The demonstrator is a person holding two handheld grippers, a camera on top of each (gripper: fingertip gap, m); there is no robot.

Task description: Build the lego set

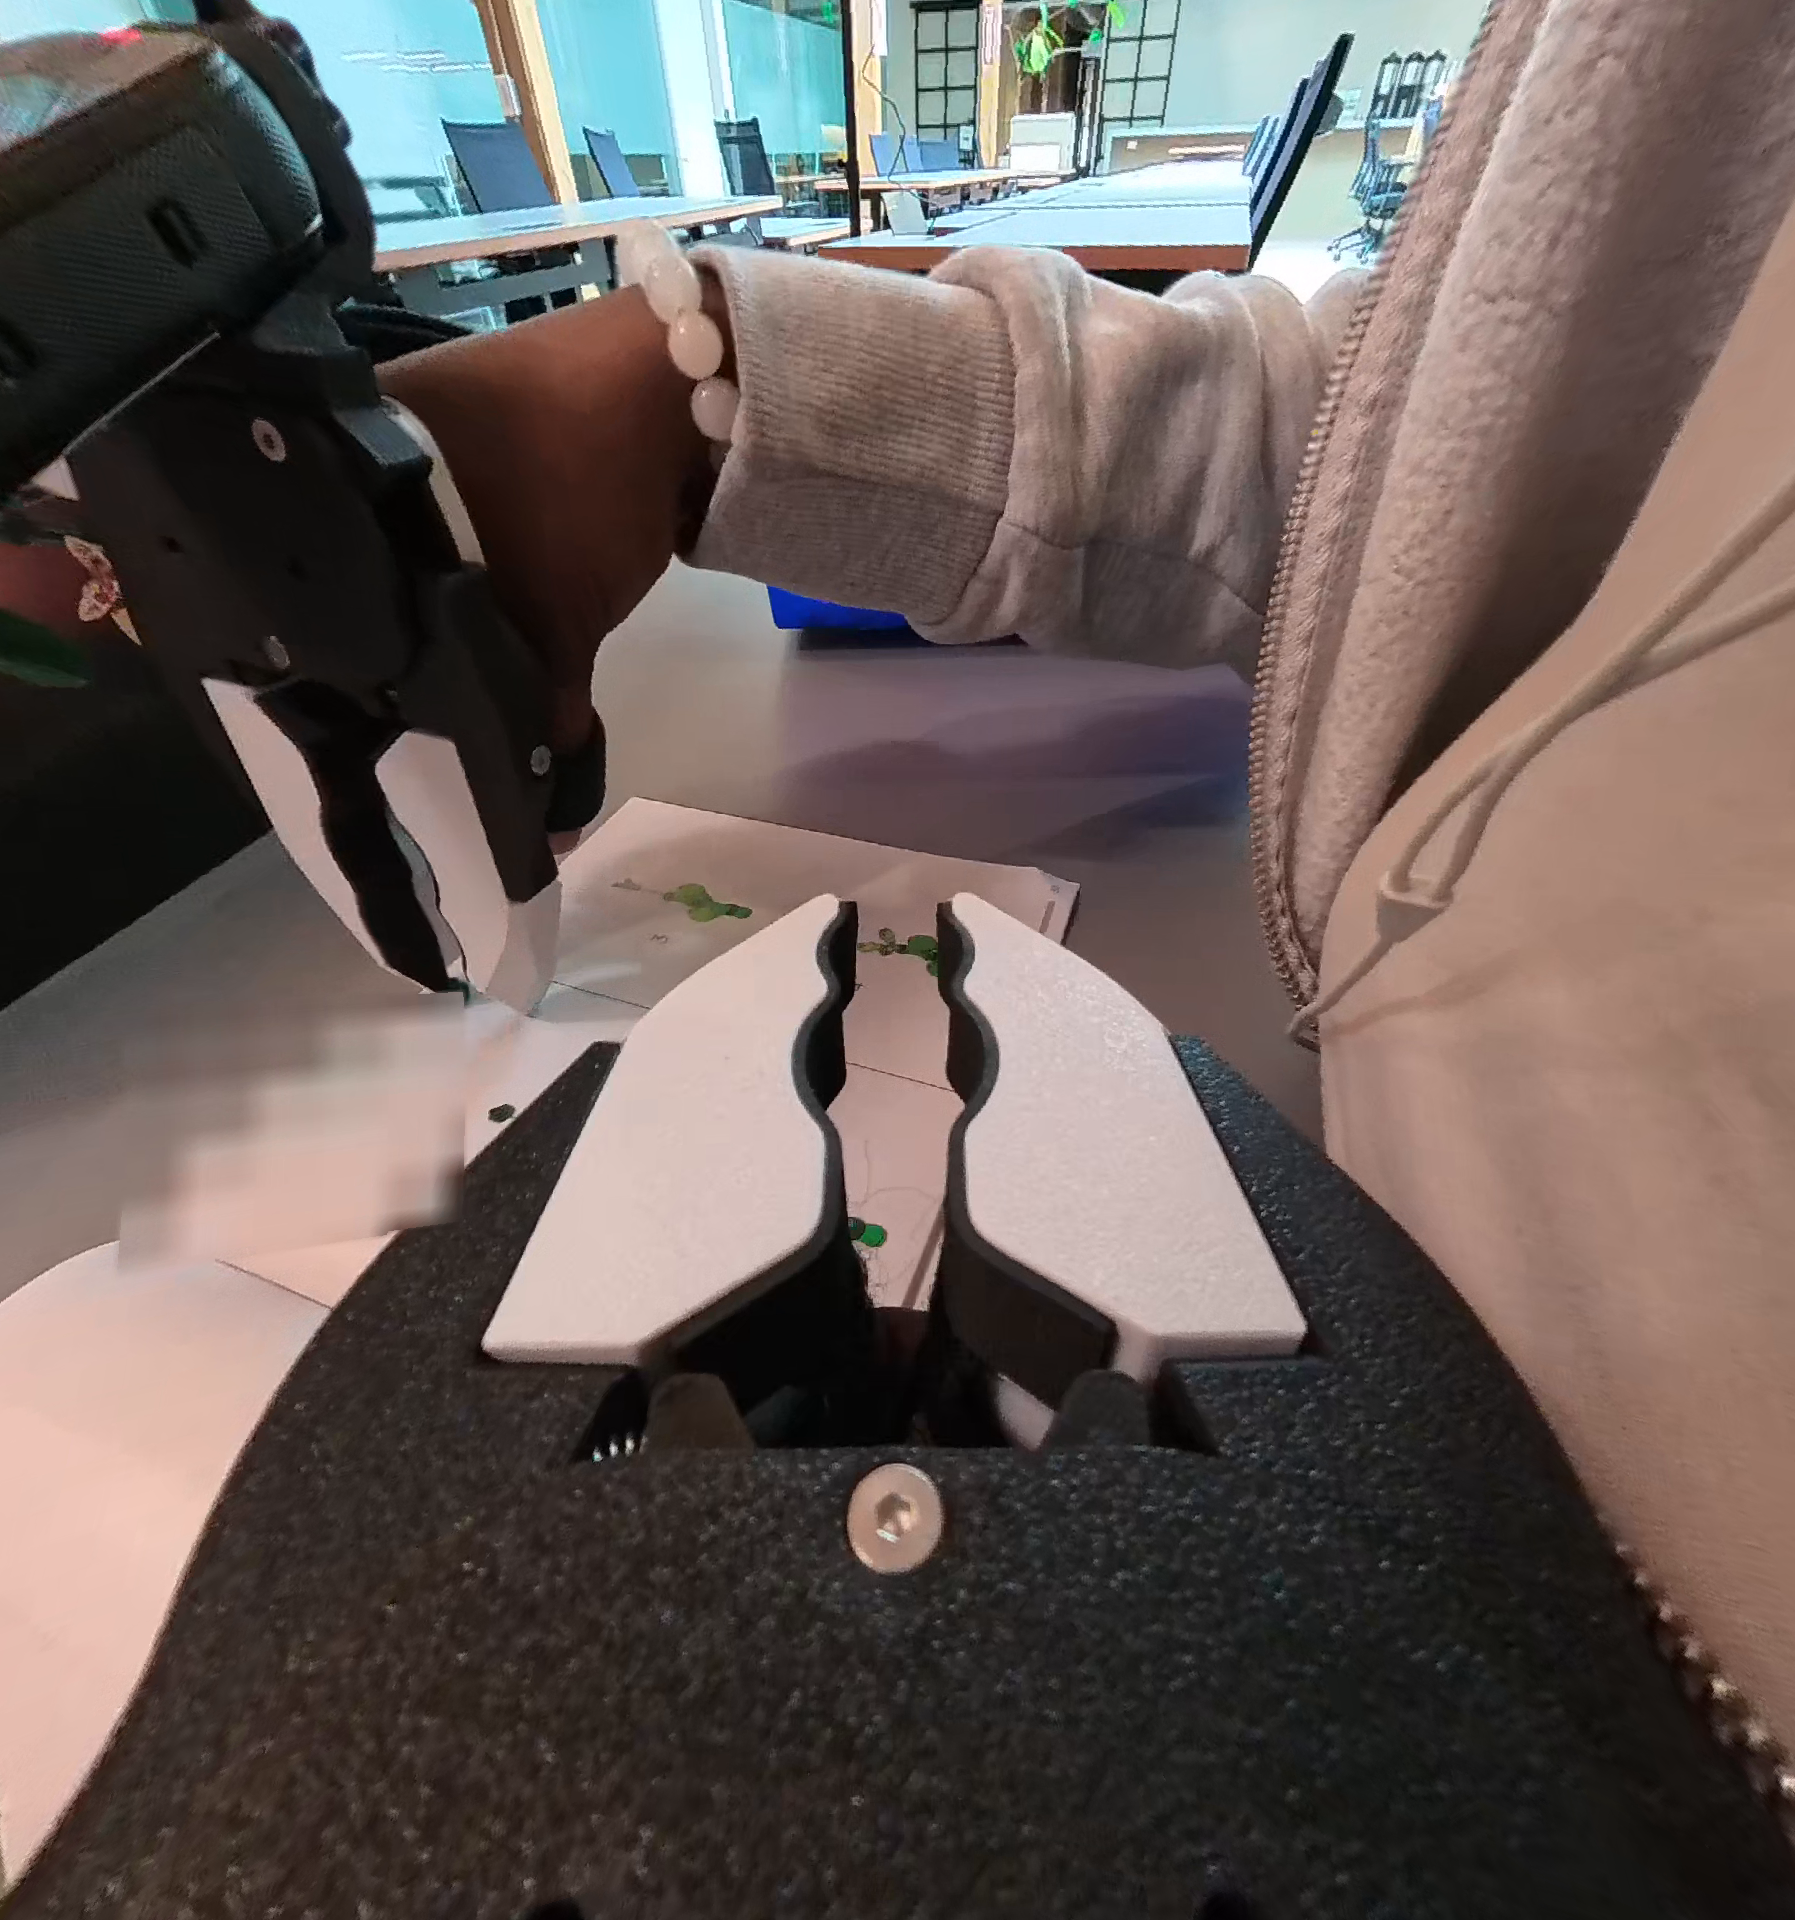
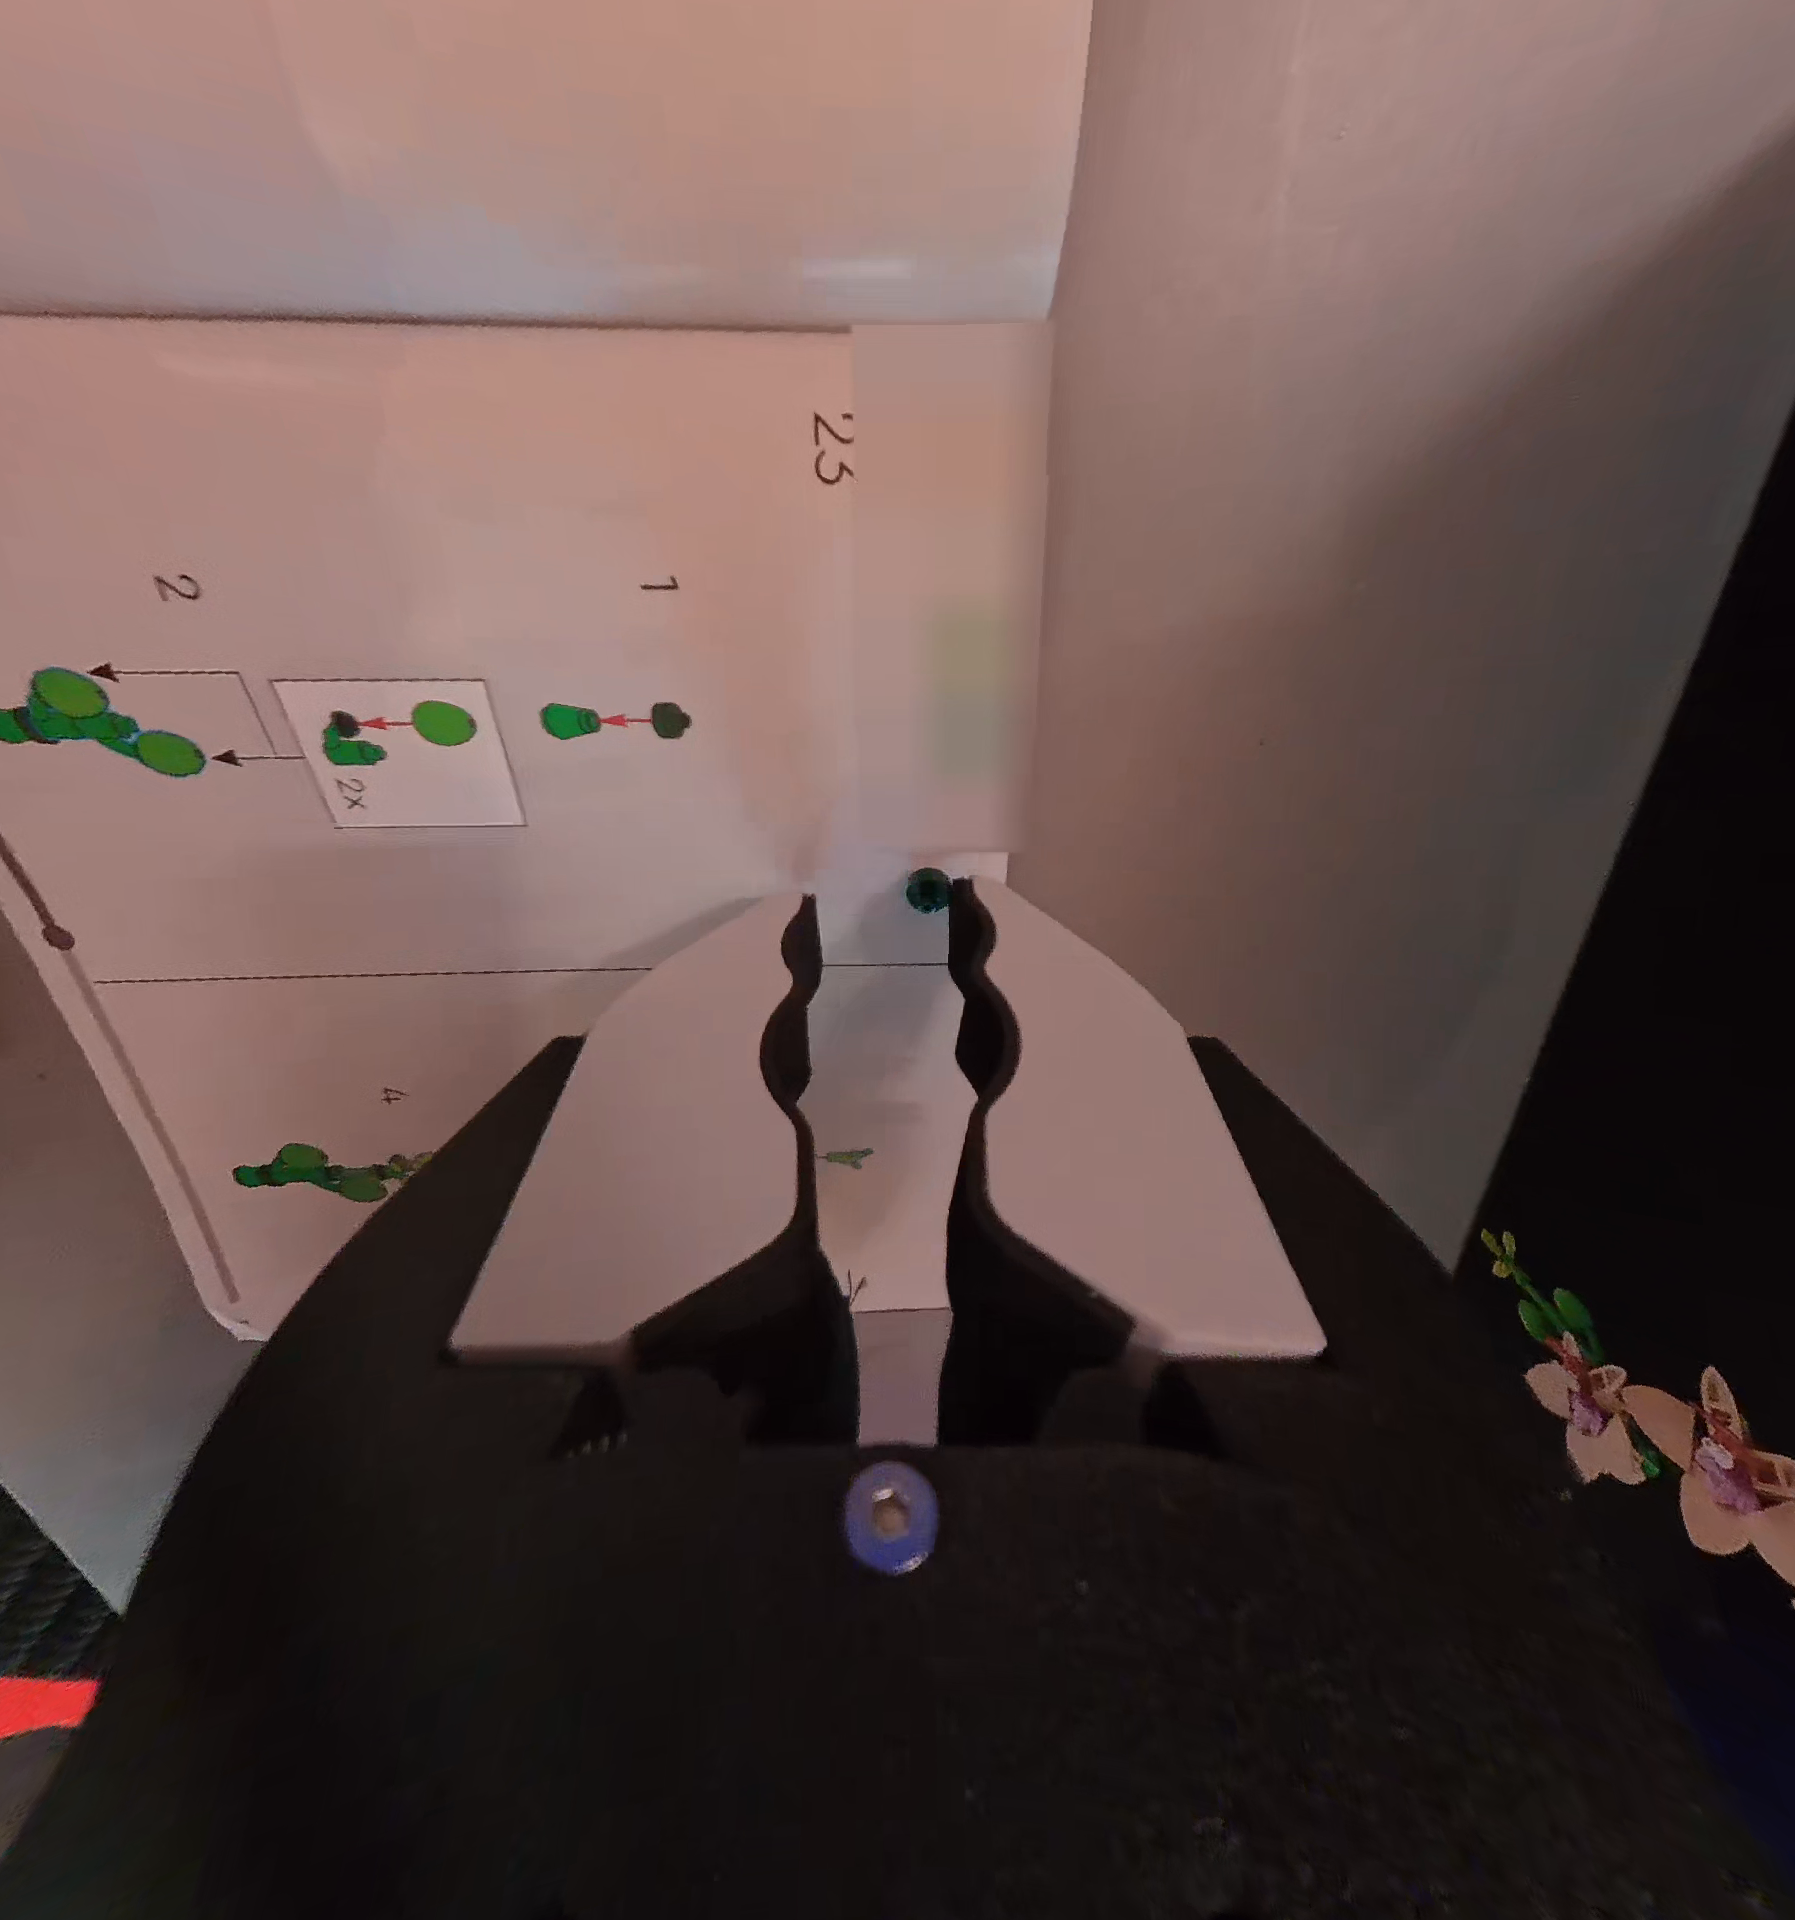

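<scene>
A small dark green lego piece (image 2: 926, 891) lies on the white instruction booklet (image 2: 457, 468). My right gripper (image 2: 885, 900) points down at the page, open, with the piece between its tips, right beside the right fingertip (image 2: 976, 914). The left fingertip stands clear of it. In the left wrist view the right gripper (image 1: 493, 987) touches the booklet (image 1: 727, 862) with its tips, and the green piece (image 1: 459, 987) shows as a dark speck there. My left gripper (image 1: 898, 920) hovers low over the booklet, slightly open and empty.
A built lego orchid with pale flowers (image 2: 1703, 1455) stands at the right on a dark surface; one flower (image 1: 98, 592) shows behind the right gripper. A blue bin (image 1: 831, 613) sits farther back on the grey table. The person's sleeve (image 1: 924, 436) and jacket (image 1: 1599, 935) fill the right side. The gap from one gripper's tips to the other's is roughly 15 cm.
</scene>
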